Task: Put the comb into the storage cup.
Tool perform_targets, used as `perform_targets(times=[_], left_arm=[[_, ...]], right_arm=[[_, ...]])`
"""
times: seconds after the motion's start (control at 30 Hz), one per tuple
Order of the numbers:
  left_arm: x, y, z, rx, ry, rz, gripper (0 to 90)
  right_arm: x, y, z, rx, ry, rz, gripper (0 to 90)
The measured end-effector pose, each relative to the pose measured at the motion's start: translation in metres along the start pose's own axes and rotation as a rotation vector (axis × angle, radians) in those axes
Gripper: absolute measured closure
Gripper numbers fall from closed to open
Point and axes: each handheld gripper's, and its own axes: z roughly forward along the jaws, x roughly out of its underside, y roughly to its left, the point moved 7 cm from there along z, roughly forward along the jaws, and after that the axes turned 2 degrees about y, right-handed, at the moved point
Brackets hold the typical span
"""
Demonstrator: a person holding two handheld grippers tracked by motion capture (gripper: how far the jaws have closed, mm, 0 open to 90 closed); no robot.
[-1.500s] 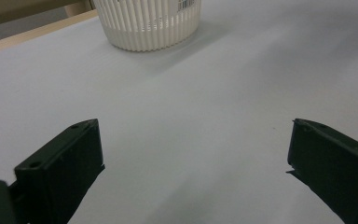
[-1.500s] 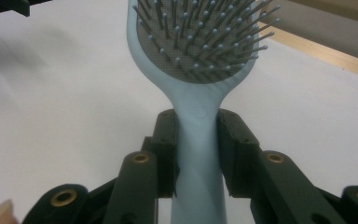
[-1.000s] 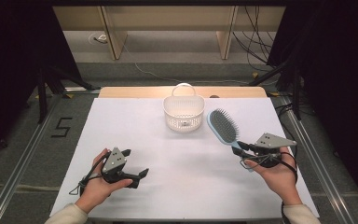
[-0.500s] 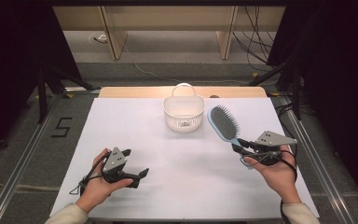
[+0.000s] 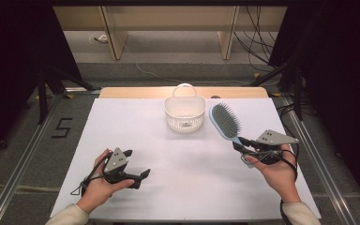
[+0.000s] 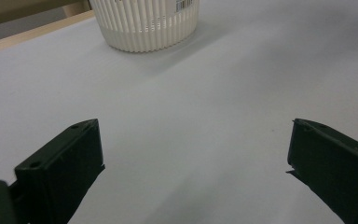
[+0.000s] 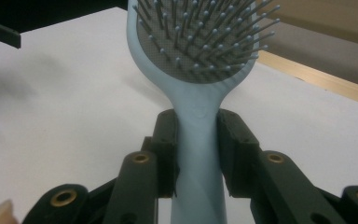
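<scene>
Between the right hand-held gripper (image 7: pixel 196 154) jaws, hairbrush (image 7: pixel 205 56) handle, lower end hidden.

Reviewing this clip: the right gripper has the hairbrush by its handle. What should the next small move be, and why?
Probably carry the hairbrush a little further left, toward the white basket. The right gripper is shut on the pale blue handle, bristles up, with the brush head right beside the basket's rim but not yet over it. The left gripper sits open and idle near the table's front edge, so it seems uninvolved.

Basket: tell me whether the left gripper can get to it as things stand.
Probably yes. The left gripper is open and holds nothing, and only bare white table lies between it and the basket.
</scene>
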Motion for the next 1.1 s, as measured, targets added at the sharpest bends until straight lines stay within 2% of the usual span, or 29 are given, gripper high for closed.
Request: perform_targets(times=[1.1], left_arm=[[-0.001, 0.001, -0.001, -0.006, -0.004, -0.003, 2.8]], right_arm=[[-0.014, -0.004, 0.013, 0.062, -0.042, 0.046, 70.3]])
